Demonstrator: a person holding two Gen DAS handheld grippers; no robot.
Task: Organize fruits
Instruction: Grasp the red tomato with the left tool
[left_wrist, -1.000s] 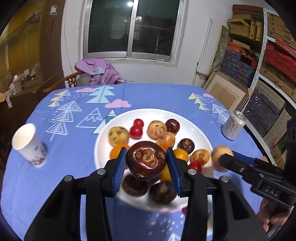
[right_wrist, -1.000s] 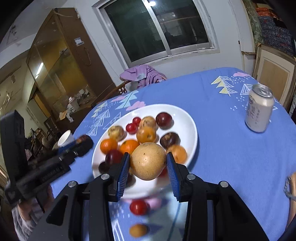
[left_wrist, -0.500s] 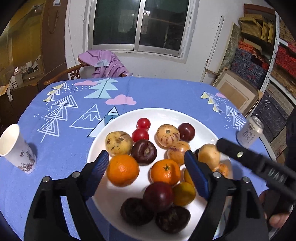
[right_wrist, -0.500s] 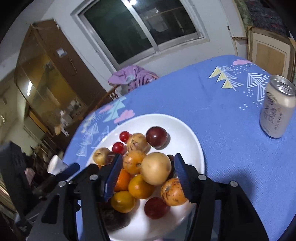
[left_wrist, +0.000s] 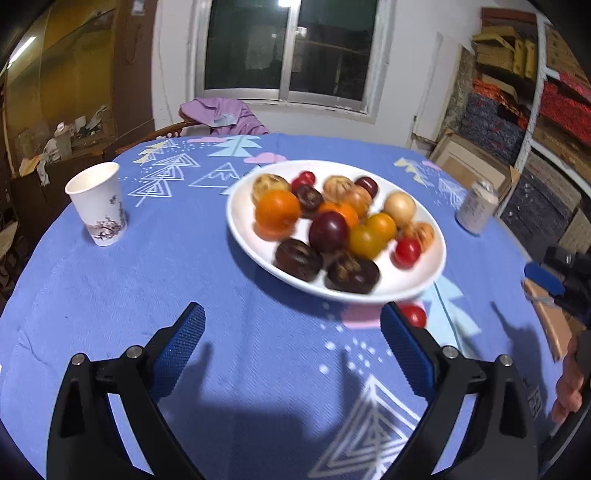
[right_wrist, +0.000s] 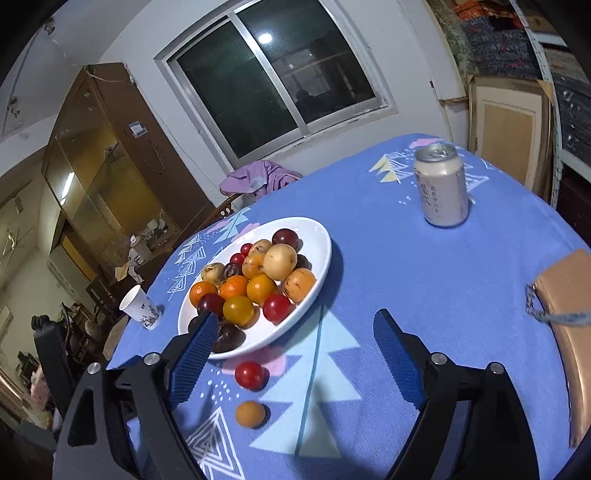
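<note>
A white plate (left_wrist: 240, 229) heaped with oranges, red tomatoes, dark purple fruits and tan fruits sits on the blue patterned tablecloth (left_wrist: 166, 266). My left gripper (left_wrist: 293, 347) hangs over bare cloth short of the plate; its jaws are opening and hold nothing. In the right wrist view the plate (right_wrist: 314, 236) lies ahead to the left. My right gripper (right_wrist: 295, 350) is also opening and empty. A red tomato (right_wrist: 250, 374) and a small orange fruit (right_wrist: 250, 414) lie loose on the cloth below the plate. The same tomato (left_wrist: 415, 315) peeks out beside my left gripper's right finger.
A paper cup (left_wrist: 98, 205) stands left of the plate and a drink can (right_wrist: 441, 188) to its right. A tan pouch (right_wrist: 565, 291) lies at the table's right edge. A chair with purple cloth (left_wrist: 221, 114) stands behind the table. A person's hand (left_wrist: 569, 387) shows at the right.
The left gripper let go of a dark red fruit and the right one of a tan round fruit over the plate. Both opened wide and drew back from the plate.
</note>
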